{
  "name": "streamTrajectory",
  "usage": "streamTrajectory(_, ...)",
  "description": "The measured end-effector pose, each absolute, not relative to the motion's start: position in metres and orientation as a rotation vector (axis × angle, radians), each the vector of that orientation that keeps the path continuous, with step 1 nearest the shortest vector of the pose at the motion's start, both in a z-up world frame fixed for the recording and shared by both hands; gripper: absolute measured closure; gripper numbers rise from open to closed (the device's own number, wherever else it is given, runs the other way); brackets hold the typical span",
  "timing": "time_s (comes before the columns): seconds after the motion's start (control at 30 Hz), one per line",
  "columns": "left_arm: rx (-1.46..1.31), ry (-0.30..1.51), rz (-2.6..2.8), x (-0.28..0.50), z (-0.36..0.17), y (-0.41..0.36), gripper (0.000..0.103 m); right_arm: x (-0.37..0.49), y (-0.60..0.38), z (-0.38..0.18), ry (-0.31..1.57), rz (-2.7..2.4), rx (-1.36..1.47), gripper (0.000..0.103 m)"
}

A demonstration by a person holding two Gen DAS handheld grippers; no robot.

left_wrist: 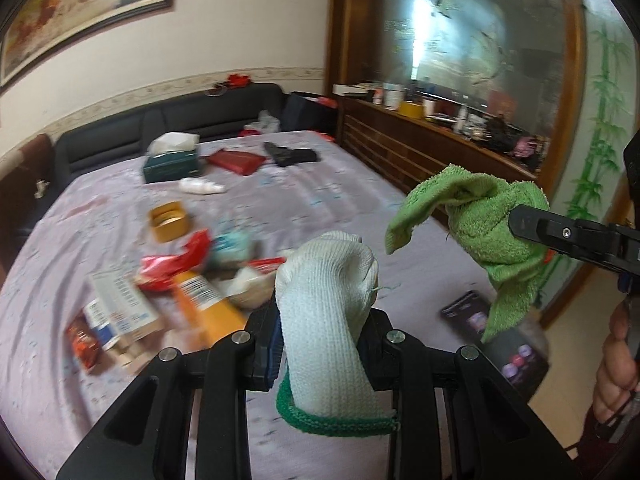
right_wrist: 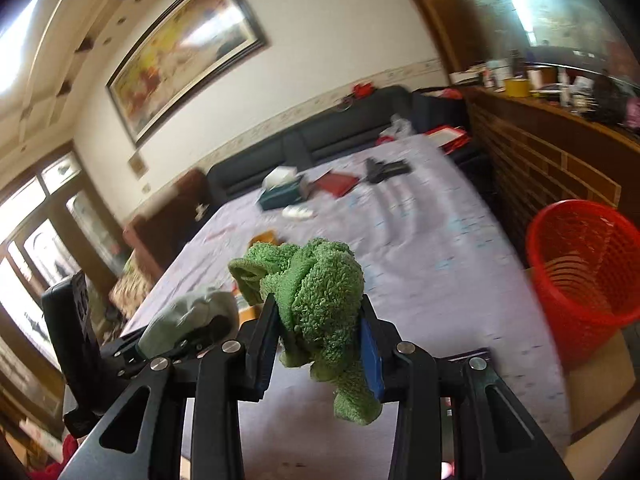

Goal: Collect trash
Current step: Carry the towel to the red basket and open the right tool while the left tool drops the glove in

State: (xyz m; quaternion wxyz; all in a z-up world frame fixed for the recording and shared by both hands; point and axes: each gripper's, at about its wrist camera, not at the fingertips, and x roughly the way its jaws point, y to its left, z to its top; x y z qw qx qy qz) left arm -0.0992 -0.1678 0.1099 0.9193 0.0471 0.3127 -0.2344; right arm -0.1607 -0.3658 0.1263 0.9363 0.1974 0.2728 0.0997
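Surface: I'm over a bed (left_wrist: 320, 184) with a pale lilac printed sheet, rumpled.
Far end: I see a dark green tissue box (left_wrist: 171, 162), a red flat case (left_wrist: 236, 161) beside it, and a black pouch (left_wrist: 292, 155) further right.
Middle: a white crumpled wad (left_wrist: 200, 186); a small yellow open box (left_wrist: 169, 221).
Near left: I make out a blurred heap, with a red wrapper (left_wrist: 176, 266), an orange tube (left_wrist: 204, 300) and white cartons (left_wrist: 120, 312).
Near right: a dark packet (left_wrist: 468, 308) lying flat.
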Motion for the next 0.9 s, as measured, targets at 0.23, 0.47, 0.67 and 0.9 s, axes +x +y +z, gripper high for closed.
streamTrajectory(0.23,0.134,0.678,-0.634,-0.087,0.126,-0.244,0.075,-0.186,-0.449,0.139,0.484,0.036,0.483,0.063)
streamTrajectory(0.47,0.175,0.707,-0.776,-0.072,0.137,-0.342,0.075,-0.199,-0.538,0.137,0.430,-0.127,0.571,0.063)
streamTrajectory(0.67,0.199,0.757,-0.875,-0.060,0.130,-0.426,0.074,-0.195,-0.599,0.119,0.444,-0.200,0.648,0.063)
streamTrajectory(0.9,0.193,0.808,-0.902,-0.041,0.110,-0.481,0.066,-0.183,-0.636,0.098,0.467,-0.239,0.699,0.061)
